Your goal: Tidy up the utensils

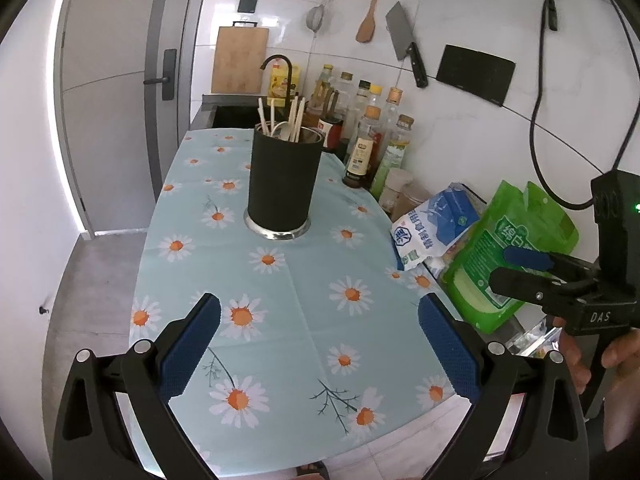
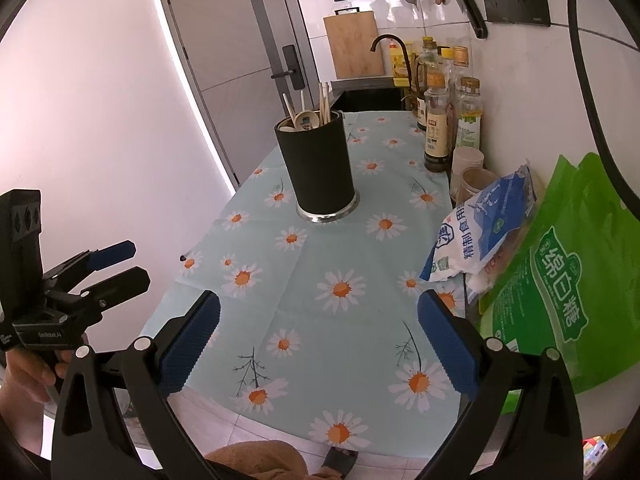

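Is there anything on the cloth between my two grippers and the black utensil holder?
Nothing visible. Both the left gripper and right gripper are open and empty, with only bare daisy tablecloth ahead of them up to the black utensil holder. The bags and bottles sit off to the right.

Utensil (image 1: pixel 280 118) lower ends hidden inside black holder (image 1: pixel 283 184)

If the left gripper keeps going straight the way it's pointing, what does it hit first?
Most likely the black utensil holder. The left gripper is open over the daisy tablecloth, with nothing between its fingers and the holder. Depth is hard to judge; angled lower, it would meet the cloth first.
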`<state>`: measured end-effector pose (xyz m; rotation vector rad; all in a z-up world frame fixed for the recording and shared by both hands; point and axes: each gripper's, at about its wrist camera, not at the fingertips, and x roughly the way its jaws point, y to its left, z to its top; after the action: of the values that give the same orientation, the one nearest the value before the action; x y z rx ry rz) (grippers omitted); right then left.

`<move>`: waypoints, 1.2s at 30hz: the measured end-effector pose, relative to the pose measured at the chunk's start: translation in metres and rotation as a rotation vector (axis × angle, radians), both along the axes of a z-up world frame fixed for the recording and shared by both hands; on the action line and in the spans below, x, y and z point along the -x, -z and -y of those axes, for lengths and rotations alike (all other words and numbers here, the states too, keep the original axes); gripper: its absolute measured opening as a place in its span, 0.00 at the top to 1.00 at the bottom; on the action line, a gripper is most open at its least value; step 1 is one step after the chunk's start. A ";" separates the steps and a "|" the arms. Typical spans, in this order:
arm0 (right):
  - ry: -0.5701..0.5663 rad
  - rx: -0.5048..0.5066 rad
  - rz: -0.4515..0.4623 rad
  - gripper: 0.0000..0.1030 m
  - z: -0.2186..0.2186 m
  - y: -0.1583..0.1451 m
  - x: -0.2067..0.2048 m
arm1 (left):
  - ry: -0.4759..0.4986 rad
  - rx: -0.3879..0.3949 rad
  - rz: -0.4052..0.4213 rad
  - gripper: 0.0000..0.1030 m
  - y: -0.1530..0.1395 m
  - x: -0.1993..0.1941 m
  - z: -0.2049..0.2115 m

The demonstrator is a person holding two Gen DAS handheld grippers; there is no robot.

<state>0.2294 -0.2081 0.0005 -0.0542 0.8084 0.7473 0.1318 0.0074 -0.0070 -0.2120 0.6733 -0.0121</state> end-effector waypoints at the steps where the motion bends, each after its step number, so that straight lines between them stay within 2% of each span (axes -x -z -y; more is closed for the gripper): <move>1: -0.001 0.000 -0.001 0.05 0.000 0.000 0.000 | 0.003 -0.004 0.000 0.06 0.000 0.000 0.001; 36: -0.010 -0.014 -0.039 0.05 -0.004 0.010 0.010 | -0.003 0.006 -0.017 0.06 0.005 0.009 -0.001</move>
<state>0.2190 -0.2041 -0.0094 -0.0317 0.8403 0.7653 0.1232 0.0084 -0.0116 -0.2190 0.6896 -0.0097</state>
